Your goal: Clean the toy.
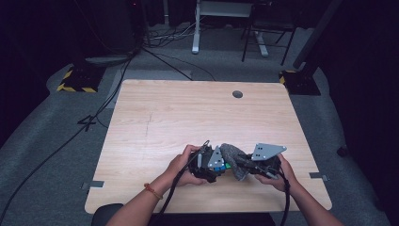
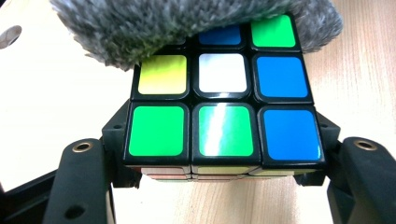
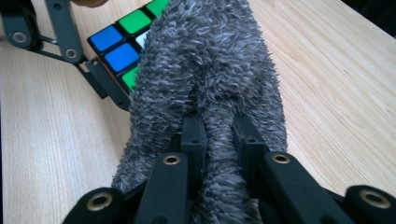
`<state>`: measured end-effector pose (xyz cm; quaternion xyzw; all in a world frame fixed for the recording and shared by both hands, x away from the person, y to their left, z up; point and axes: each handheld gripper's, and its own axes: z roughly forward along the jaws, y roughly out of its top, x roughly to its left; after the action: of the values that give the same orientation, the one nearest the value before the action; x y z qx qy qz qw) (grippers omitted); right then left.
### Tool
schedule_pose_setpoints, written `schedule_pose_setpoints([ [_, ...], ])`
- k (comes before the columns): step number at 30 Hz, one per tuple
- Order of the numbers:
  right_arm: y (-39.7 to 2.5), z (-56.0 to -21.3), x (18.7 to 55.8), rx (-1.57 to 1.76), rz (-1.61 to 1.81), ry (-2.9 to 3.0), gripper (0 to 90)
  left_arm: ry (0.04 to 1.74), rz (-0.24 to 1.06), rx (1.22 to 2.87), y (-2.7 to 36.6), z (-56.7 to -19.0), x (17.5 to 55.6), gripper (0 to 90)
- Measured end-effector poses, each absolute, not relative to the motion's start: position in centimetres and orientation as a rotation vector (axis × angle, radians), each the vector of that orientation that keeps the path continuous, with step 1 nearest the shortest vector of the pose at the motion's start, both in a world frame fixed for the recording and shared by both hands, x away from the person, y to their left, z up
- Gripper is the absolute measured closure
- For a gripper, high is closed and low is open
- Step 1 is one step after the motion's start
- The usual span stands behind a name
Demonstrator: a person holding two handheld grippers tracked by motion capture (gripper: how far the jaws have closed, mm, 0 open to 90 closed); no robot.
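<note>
Rubik's cube [image 2: 224, 109] sits low centre of the high view, on the light wood worktop [image 1: 188, 113] near its front edge, clamped between the two black jaws of the left hand-held gripper [image 2: 219, 163], which press on its opposite sides. In the left gripper view the top face fills the middle of the frame: black body, glossy stickers with glare. Front row reads green, green, blue from left to right; middle row yellow, white, blue; back row partly covered, with blue at centre and green at right visible. Thin slivers of pale yellow and orange-red stickers show on the lower front side, at the bottom centre of the frame. A grey fluffy cloth [image 3: 210, 79], long shaggy pile of mixed light and dark fibres, lies over the back row of the cube, touching it, and drapes past it onto the worktop. The right hand-held gripper [image 3: 219, 135] is pinched on a fold of this cloth, its jaws nearly together with pile bulging between and around them. In the right gripper view, blue and green stickers of the cube show at upper left beside the cloth. In the high view, both hands meet at lower centre.
</note>
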<state>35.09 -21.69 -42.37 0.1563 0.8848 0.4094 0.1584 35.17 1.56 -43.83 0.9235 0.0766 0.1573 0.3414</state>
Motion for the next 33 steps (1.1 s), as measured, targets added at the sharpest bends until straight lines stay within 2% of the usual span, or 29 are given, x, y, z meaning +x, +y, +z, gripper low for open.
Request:
schedule_pose_setpoints([
  [11, -19.7, -40.9, 33.0, 0.311, 1.158, 2.553, 77.9, 0.191, 0.491, 2.501, -0.1, -44.8, 35.0, 33.4],
  [18, -19.4, -41.1, 33.2, 0.317, 1.087, 2.535, 77.8, 0.198, 0.470, 2.479, 0.4, -44.6, 35.2, 33.6],
  [26, -21.3, -41.9, 34.7, 0.420, 1.041, 2.522, 78.1, 0.216, 0.424, 2.394, 1.7, -43.4, 35.2, 33.6],
  [33, -22.1, -42.0, 35.2, 0.457, 1.230, 2.555, 78.3, 0.216, 0.410, 2.365, 2.1, -43.1, 35.0, 33.6],
])
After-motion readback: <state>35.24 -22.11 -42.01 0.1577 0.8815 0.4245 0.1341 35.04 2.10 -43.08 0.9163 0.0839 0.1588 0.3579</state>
